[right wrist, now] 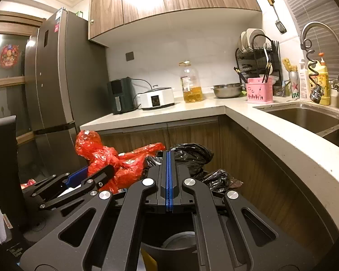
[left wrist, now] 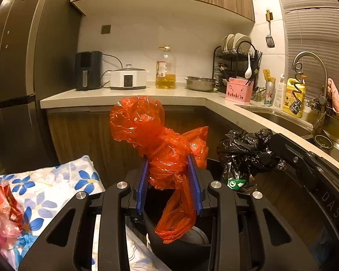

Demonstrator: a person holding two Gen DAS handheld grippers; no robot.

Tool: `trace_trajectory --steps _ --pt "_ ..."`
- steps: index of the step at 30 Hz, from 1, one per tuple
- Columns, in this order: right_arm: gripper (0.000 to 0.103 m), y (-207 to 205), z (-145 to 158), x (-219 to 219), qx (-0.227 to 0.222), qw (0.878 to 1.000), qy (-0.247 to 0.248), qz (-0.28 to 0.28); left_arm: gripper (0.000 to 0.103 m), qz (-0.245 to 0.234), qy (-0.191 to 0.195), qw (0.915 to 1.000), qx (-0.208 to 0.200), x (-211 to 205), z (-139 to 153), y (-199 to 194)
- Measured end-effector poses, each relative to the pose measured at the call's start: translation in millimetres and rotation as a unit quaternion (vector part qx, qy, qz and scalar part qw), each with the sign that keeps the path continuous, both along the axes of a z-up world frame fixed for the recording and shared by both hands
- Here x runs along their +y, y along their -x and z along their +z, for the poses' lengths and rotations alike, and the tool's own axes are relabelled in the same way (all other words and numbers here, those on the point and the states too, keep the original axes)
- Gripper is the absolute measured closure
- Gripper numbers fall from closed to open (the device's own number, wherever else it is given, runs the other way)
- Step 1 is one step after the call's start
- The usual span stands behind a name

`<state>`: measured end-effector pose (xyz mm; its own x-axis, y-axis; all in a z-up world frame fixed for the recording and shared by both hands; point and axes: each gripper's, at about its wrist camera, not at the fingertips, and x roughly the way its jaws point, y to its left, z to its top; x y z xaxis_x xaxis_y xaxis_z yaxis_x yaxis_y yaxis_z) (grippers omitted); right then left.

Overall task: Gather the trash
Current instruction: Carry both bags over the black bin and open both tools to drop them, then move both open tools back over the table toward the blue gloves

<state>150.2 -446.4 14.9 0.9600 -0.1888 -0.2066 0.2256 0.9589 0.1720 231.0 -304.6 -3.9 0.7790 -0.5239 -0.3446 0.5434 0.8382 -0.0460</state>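
Left gripper (left wrist: 169, 180) fingers part open, squeezing crinkly orange plastic bag (left wrist: 160, 140) held up over bin. Right gripper (right wrist: 168, 180) fingers shut tight, pinching black plastic trash bag (right wrist: 192, 153). Step: carrying bags. Next: probably drop somewhere safe.

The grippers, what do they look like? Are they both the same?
Yes, they match. The left gripper and right gripper are both matte black, with angled linkage bars that have long cut-out slots and round silver pins at the joints. Their jaws are lined with bright blue ridged pads. In the left wrist view, the side of the right gripper carries pale letters reading "DAS". No cables, hands or sleeves show.
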Motion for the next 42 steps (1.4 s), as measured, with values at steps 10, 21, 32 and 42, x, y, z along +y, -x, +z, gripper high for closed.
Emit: trace_trajectory --steps 10,21,32,42 --pt "0.102 -10 -4 -9 0.004 1.0 -0.006 0.004 0.068 -0.017 -0.006 0.9998 0.009 -16 -8 -11" --pt "0.102 -11 -5 -15 0.003 1.0 -0.01 -0.001 0.057 -0.025 -0.017 0.9995 0.013 -22 -15 -15" --pt "0.072 4 -8 -14 0.007 1.0 -0.026 -0.012 0.023 0.006 -0.001 0.9996 0.029 5 -20 -10" --pt "0.027 28 -11 19 0.008 1.0 -0.023 -0.003 0.015 0.089 -0.008 0.9956 0.027 59 -19 21"
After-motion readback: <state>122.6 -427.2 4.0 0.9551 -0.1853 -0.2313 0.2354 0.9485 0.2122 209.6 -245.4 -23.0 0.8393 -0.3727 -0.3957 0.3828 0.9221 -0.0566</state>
